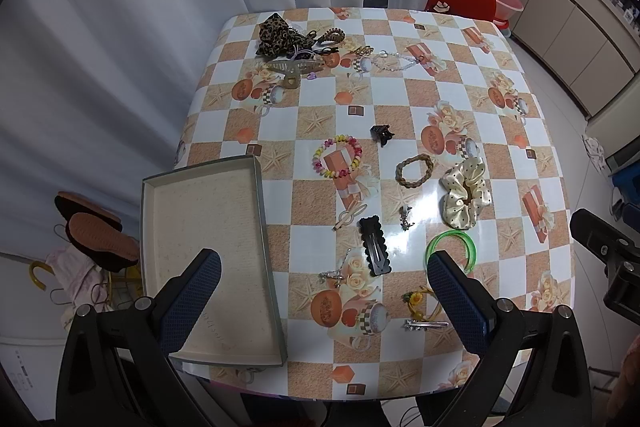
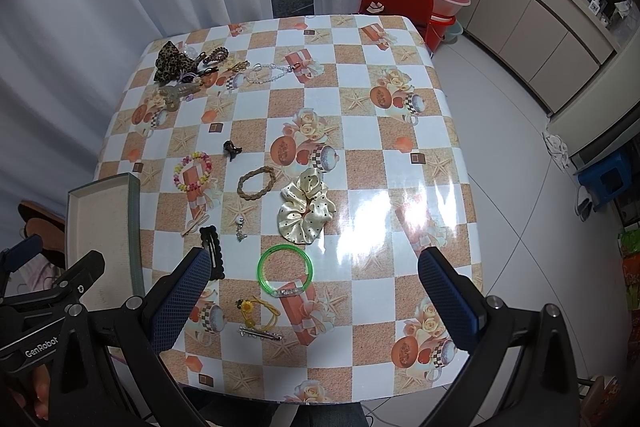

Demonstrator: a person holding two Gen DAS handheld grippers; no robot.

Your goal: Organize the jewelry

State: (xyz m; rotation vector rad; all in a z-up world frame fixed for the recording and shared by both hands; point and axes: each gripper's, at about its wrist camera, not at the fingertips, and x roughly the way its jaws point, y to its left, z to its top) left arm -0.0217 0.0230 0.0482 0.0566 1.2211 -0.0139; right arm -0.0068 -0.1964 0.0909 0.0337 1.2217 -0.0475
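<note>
While both tongs hover above the near edge of the desk [image 1: 400,99], neither grips anything: the left tongs [image 1: 324,303] stand spread wide, one finger over the shallow grey tray [image 1: 256,187] and the other just beside the green bangle [image 1: 452,247], and the right tongs [image 2: 314,301] are likewise spread, with nothing between the fingers. Empty, the tray lies at the desk's near left corner. Scattered on the checked oilcloth in the middle are a multicoloured coil bracelet [image 1: 337,157], a small black claw clip [image 1: 382,134], a braided brown hair tie [image 1: 415,170], a cream polka-dot scrunchie [image 1: 464,193], a black scalloped snap clip [image 1: 374,245] and a small pearl earring [image 2: 240,227]. Nearer the edge lie a yellow sunflower hair tie [image 2: 260,311] and a silver barrette [image 2: 260,335]. At the far left corner a leopard-print scrunchie [image 1: 276,35], a clear claw clip [image 1: 294,69] and a beaded chain [image 1: 396,61] sit close together.
</note>
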